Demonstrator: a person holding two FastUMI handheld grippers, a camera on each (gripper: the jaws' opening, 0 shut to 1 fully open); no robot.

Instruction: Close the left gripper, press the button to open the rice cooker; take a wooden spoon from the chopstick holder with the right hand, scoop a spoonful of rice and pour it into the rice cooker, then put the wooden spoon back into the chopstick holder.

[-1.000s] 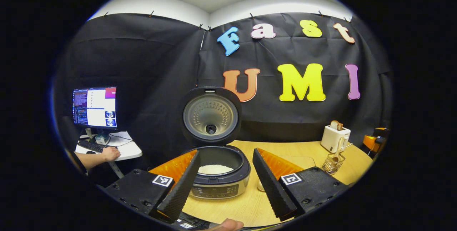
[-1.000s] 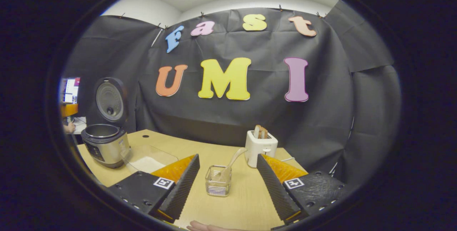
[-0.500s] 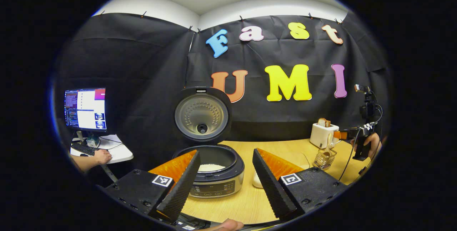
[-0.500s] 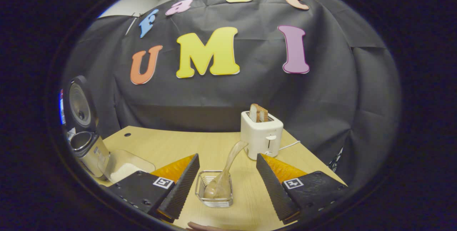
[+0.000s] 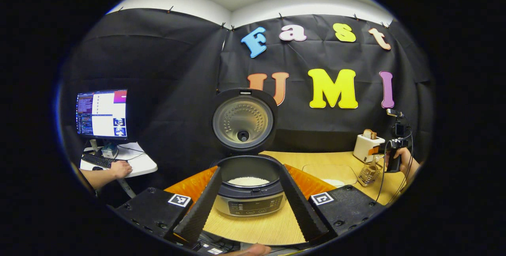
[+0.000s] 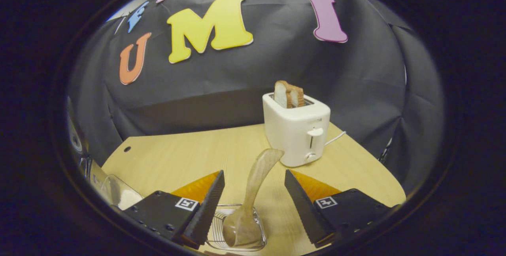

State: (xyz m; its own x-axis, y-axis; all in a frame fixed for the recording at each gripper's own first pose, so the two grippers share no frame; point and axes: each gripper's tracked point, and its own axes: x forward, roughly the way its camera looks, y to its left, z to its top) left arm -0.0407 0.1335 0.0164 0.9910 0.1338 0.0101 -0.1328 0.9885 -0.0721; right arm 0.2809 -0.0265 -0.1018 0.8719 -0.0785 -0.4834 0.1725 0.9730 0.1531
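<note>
The rice cooker [image 5: 250,202] stands with its lid [image 5: 242,121] raised and white rice in the pot. My left gripper [image 5: 250,167] is open just in front of it, a finger on each side of the pot and touching nothing. The wooden spoon [image 6: 253,192] stands bowl-down in the wire chopstick holder [image 6: 215,234], leaning right. My right gripper [image 6: 253,171] is open, and the spoon's handle rises between its fingers without touching them. In the left gripper view the right gripper [image 5: 389,153] and its hand hover over the holder [image 5: 369,173].
A white toaster [image 6: 296,133] with bread slices stands just behind the holder. A clear container of rice [image 5: 330,173] lies between cooker and holder, also seen in the right gripper view [image 6: 118,192]. A monitor [image 5: 102,113] and a person's hand [image 5: 118,169] at a keyboard are far left.
My right gripper has dropped and closed in on the holder, so the spoon handle now stands between its fingers. My left gripper has drawn nearer the cooker. Both stay open.
</note>
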